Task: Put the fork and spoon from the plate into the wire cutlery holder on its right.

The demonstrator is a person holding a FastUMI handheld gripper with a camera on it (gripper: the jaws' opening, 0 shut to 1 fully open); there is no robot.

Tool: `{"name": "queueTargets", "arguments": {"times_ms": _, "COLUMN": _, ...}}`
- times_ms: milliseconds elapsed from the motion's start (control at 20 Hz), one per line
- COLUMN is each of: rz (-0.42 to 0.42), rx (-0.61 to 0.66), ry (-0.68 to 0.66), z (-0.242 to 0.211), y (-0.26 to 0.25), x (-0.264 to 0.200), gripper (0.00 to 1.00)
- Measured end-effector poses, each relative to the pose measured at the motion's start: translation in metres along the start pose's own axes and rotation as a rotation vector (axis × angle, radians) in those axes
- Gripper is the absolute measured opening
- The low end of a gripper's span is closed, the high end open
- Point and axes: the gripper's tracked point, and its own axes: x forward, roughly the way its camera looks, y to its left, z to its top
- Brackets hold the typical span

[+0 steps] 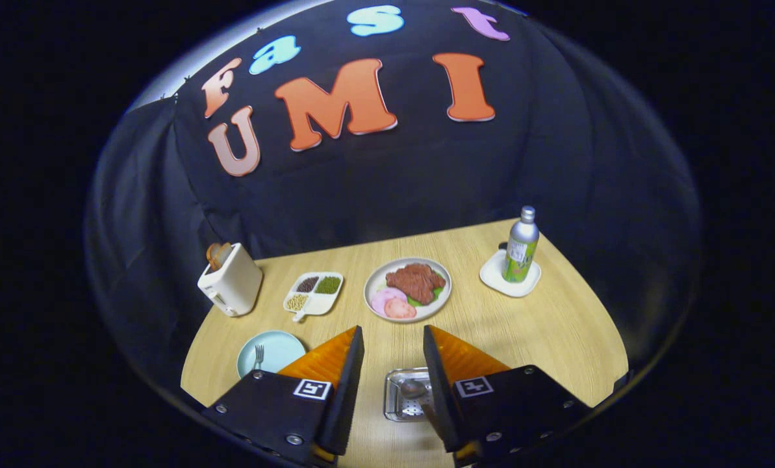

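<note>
Toaster [230,281], bread in slot. Blue plate [277,348]: fork [258,357]. Divided dish [314,293]: beans, three kinds. Gripper [393,348]: fingers apart, empty. Cutlery holder [408,394] between them: spoon [414,389]. Far white plate [407,289]: meat. Saucer [510,276]: bottle [521,247]. All on the desk [543,325].

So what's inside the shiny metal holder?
A spoon lies in the shiny perforated metal holder, between the open fingers. The right finger covers the holder's far side.
</note>
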Motion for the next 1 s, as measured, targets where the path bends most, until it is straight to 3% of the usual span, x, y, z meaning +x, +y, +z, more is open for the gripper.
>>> {"name": "queueTargets", "arguments": {"times_ms": 150, "rz": 0.020, "rx": -0.007, "ry": -0.148, "z": 0.037, "y": 0.033, "x": -0.012, "gripper": 0.72}}
{"name": "queueTargets", "arguments": {"times_ms": 350, "rz": 0.016, "rx": -0.043, "ry": -0.323, "z": 0.071, "y": 0.076, "x": -0.022, "gripper": 0.84}}
{"name": "queueTargets", "arguments": {"times_ms": 650, "rz": 0.028, "rx": -0.109, "ry": -0.481, "z": 0.096, "y": 0.143, "x": -0.031, "gripper": 0.88}}
{"name": "queueTargets", "arguments": {"times_ms": 1000, "rz": 0.104, "rx": -0.137, "ry": -0.434, "z": 0.080, "y": 0.225, "x": -0.012, "gripper": 0.90}}
